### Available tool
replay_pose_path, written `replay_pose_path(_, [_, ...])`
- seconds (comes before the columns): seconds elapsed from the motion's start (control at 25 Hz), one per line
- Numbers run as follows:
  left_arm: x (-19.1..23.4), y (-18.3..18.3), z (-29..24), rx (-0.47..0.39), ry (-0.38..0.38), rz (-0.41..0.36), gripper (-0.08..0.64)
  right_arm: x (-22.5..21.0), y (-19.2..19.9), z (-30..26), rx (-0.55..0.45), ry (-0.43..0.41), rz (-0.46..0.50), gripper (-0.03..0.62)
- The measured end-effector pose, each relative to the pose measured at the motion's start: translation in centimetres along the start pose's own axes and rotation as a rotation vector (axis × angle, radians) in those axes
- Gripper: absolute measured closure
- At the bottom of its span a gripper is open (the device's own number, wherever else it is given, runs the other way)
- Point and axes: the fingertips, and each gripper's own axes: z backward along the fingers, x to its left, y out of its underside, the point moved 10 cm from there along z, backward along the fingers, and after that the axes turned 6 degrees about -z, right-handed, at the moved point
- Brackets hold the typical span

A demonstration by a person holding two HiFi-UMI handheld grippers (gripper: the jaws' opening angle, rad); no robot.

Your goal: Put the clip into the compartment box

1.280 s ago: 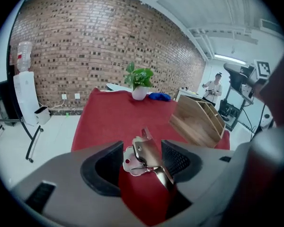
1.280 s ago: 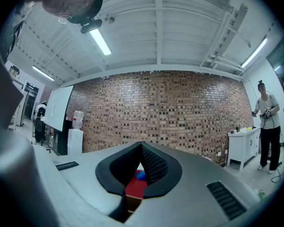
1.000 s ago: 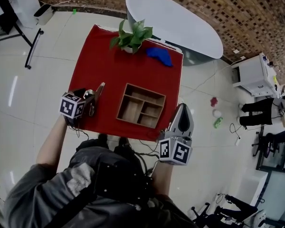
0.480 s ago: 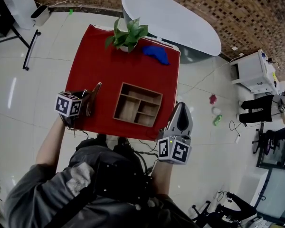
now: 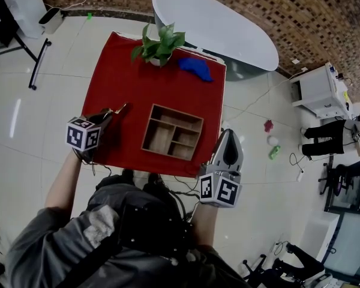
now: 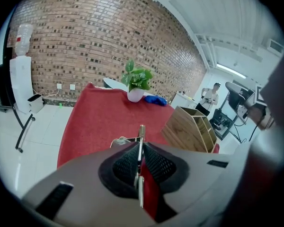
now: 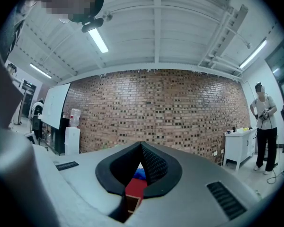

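The left gripper [image 5: 113, 113], whose jaws have just been closing, is pinching the thin metal clip [image 6: 141, 131] lengthwise at centre left of the head view, the compartment box [image 5: 158, 137] lying just to its right, while the right gripper [image 5: 228, 138] is waiting empty, jaws together.

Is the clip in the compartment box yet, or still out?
Out. The clip is pinched in the left gripper, whose fingers have just been closing on it, beside the compartment box.
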Motion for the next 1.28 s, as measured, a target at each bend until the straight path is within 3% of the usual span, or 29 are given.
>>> replay_pose_path(0.36, [-2.5,-2.8,3.0,-0.205,0.054,0.051,0.506,-0.7,-0.7,0.4,-0.010,-0.014,-0.001,0.572])
replay_pose_path(0.72, [-9.1,-9.4,8.1,-0.460,0.143,-0.077,0.506,-1.7,-2.4,1.0,-0.038,-0.042,0.005,0.573])
replay_pose_path(1.0, [-13.8,-11.2,10.3,-0.547,0.191,-0.123,0.506,-3.2,-3.6,2.1,-0.068,-0.054,0.009,0.572])
replay_pose_path(1.28, [-17.1,-11.7,11.8,-0.587,0.190,-0.144,0.506,-5.1,-4.2,3.2,-0.081,-0.062,-0.003,0.572])
